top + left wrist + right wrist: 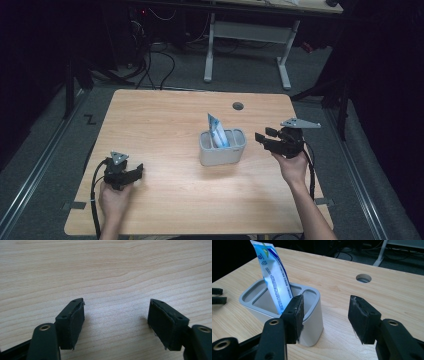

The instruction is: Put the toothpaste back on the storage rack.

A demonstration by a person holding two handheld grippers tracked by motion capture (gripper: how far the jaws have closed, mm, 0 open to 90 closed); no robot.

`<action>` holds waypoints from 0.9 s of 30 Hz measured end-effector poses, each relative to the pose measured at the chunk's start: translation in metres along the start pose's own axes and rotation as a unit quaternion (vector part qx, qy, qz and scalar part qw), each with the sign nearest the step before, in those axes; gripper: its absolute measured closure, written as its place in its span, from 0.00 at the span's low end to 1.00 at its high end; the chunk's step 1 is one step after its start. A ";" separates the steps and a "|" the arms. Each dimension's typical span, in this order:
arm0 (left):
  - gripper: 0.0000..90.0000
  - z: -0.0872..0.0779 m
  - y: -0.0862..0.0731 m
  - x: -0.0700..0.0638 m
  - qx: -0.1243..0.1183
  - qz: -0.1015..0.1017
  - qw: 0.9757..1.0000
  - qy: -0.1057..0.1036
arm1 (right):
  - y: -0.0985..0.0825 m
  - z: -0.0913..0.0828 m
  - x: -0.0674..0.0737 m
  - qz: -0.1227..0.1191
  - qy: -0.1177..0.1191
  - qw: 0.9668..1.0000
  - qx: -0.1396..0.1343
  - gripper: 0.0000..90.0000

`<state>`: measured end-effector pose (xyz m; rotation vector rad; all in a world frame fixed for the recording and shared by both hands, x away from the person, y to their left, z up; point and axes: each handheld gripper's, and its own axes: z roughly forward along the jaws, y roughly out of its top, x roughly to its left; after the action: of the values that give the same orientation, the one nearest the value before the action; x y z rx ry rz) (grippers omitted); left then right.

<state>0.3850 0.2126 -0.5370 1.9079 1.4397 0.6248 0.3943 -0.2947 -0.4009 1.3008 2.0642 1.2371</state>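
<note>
A: Markings? Count?
B: One blue-white tube [275,275], print too small to read, upright in one grey holder [312,315] mid-table [165,110].
A: Fingers?
B: Left gripper [116,317] and right gripper [325,315] both released, empty.

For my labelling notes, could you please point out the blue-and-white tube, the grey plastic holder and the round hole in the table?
Blue-and-white tube [275,277], right gripper view, mid-body.
Grey plastic holder [313,322], right gripper view, front wall.
Round hole [238,106], high view, its centre.
</note>
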 end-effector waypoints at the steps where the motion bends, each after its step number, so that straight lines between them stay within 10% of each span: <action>1: 0.33 0.000 0.000 0.000 0.000 0.000 1.000 0.000 | 0.000 0.000 0.000 0.000 0.000 1.000 0.000 0.52; 27: 0.33 0.000 0.000 0.000 0.000 0.000 1.000 0.000 | -0.020 -0.019 -0.012 0.026 -0.014 0.999 -0.017 0.52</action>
<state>0.3850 0.2126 -0.5370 1.9080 1.4395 0.6249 0.3762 -0.3170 -0.4091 1.3570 1.9944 1.2636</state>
